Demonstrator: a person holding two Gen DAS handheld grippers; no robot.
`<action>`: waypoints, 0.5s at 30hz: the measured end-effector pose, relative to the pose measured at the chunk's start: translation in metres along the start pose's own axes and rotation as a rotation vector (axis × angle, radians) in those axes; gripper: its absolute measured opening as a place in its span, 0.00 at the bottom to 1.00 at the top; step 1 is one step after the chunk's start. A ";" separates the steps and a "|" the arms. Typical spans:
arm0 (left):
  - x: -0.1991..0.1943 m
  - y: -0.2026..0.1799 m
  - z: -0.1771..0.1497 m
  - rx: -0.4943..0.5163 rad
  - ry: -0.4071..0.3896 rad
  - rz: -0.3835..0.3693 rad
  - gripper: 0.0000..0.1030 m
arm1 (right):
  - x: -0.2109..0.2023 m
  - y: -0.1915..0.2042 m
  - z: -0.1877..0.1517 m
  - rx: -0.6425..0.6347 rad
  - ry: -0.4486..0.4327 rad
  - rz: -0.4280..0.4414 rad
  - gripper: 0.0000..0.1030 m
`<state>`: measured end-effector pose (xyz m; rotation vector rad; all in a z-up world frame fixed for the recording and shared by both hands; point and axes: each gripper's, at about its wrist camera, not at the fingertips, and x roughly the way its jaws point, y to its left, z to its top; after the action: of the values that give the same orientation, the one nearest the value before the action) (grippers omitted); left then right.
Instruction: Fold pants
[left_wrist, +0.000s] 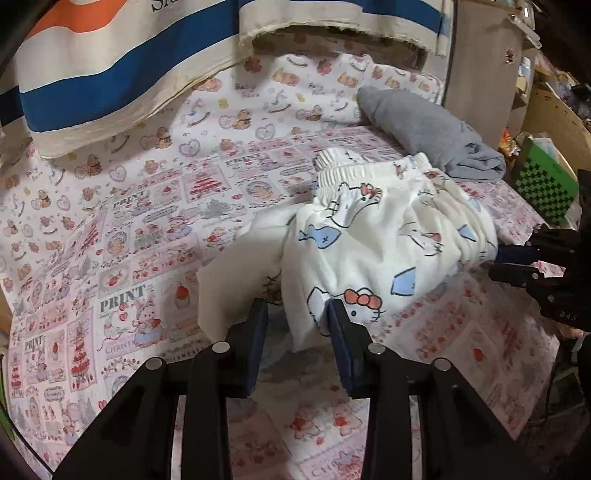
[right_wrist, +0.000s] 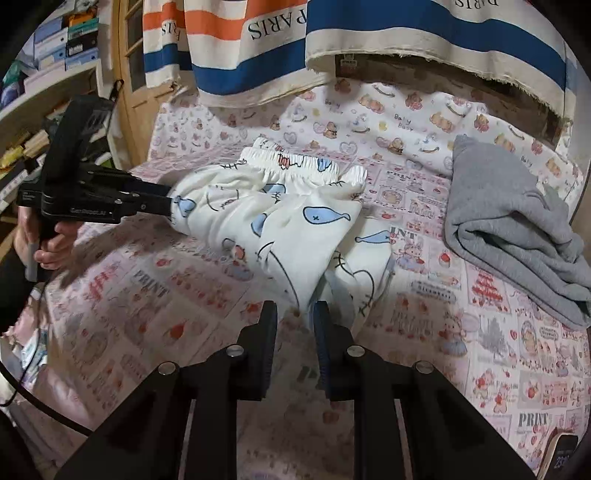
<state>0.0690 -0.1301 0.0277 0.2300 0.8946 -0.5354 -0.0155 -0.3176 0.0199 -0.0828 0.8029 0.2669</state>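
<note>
White pants (left_wrist: 376, 240) with cat and blue fish prints lie bunched on the patterned bedsheet (left_wrist: 122, 229), waistband toward the far side. My left gripper (left_wrist: 297, 317) is open, its fingers either side of the pants' near edge. My right gripper (left_wrist: 496, 258) comes in from the right, its fingers at the pants' right side. In the right wrist view the pants (right_wrist: 288, 218) lie ahead. My right gripper (right_wrist: 294, 314) is open with the near cloth edge between its fingers. My left gripper (right_wrist: 170, 206), held by a hand, touches the pants' left side.
A folded grey garment (left_wrist: 432, 133) lies at the far right of the bed, also in the right wrist view (right_wrist: 517, 229). Striped blue, orange and cream cloth (right_wrist: 369, 40) hangs behind the bed. Shelves (right_wrist: 44, 74) stand left, a green basket (left_wrist: 546, 188) right.
</note>
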 end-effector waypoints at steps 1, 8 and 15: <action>0.001 0.001 0.000 0.000 0.002 -0.002 0.33 | 0.002 0.000 0.001 0.002 0.005 0.002 0.20; -0.007 0.000 -0.001 -0.006 -0.037 -0.053 0.04 | 0.001 -0.008 0.014 0.051 -0.003 0.011 0.06; -0.034 0.008 0.002 -0.018 -0.092 -0.020 0.04 | -0.022 -0.027 0.024 0.129 -0.033 -0.022 0.03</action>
<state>0.0575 -0.1121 0.0560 0.1785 0.8124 -0.5516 -0.0059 -0.3439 0.0511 0.0337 0.7838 0.1947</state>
